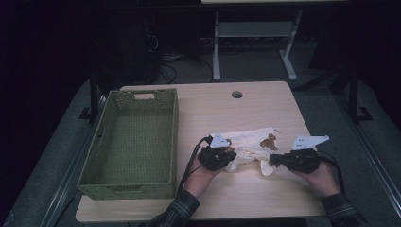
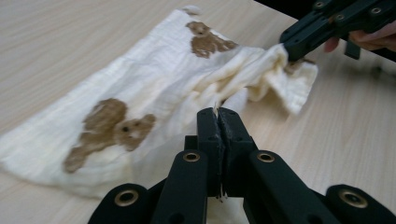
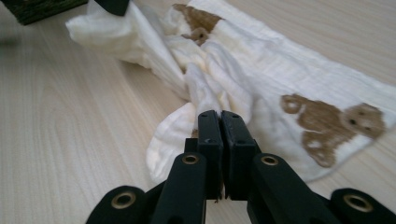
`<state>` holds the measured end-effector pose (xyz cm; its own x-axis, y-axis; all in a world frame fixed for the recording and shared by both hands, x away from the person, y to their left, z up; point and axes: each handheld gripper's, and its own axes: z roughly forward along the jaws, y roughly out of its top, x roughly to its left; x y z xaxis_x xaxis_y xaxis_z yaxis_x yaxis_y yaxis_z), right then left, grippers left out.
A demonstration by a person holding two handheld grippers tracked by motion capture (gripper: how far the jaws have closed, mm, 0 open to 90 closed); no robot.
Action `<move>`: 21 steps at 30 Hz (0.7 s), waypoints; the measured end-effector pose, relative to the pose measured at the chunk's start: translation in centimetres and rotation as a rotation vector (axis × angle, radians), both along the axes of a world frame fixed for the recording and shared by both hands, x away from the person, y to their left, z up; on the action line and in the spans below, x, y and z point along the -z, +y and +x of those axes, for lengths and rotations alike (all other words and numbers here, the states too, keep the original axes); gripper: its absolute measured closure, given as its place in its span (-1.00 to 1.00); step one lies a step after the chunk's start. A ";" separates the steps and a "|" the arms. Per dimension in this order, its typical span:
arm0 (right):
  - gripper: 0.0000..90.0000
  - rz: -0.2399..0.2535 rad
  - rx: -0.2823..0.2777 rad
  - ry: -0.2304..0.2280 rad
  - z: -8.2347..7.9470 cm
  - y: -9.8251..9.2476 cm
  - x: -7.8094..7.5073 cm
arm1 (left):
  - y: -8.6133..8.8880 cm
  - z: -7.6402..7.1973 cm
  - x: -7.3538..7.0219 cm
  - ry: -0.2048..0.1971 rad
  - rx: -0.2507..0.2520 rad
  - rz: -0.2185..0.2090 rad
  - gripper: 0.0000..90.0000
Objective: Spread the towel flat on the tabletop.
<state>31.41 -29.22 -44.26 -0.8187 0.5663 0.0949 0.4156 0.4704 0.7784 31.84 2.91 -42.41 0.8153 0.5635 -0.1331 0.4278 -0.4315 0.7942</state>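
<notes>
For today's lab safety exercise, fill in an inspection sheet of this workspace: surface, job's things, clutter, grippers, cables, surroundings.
Surface: pale wooden table, round hole near far edge.
Job's things: cream cloth with brown bear prints, rumpled, part lifted; green woven basket left of it.
Clutter: nothing seen.
Grippers: left gripper and right gripper, jaws shut on the cloth's near edge.
Cables: black cable trailing from left gripper.
Surroundings: dark room, white desk frame behind.

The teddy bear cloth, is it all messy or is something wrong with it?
Only rumpled: the cream teddy bear cloth is bunched and creased along its near edge, where the left claw and right claw pinch it shut. No tear or spill shows.
</notes>
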 end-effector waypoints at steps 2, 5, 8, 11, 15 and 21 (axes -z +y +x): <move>0.93 0.010 0.017 -0.001 0.1 -0.6 -0.2 | 0.3 0.2 -0.1 0.002 -0.019 -0.006 0.95; 0.93 0.013 0.040 -0.005 0.3 -1.6 -0.3 | 0.7 0.4 -0.1 0.000 -0.038 0.016 0.95; 0.93 0.014 0.069 -0.004 0.6 -2.7 -0.3 | 1.0 0.8 0.0 0.005 -0.072 0.023 0.95; 0.93 0.017 0.099 0.008 1.1 -3.7 -0.1 | 1.3 1.2 0.2 0.003 -0.099 0.049 0.95; 0.96 -0.006 0.125 0.023 2.0 -4.6 0.5 | 1.5 2.0 0.6 0.012 -0.130 0.075 0.96; 0.97 -0.058 0.134 0.051 4.0 -4.3 1.8 | 0.7 3.5 1.7 0.010 -0.157 0.120 0.94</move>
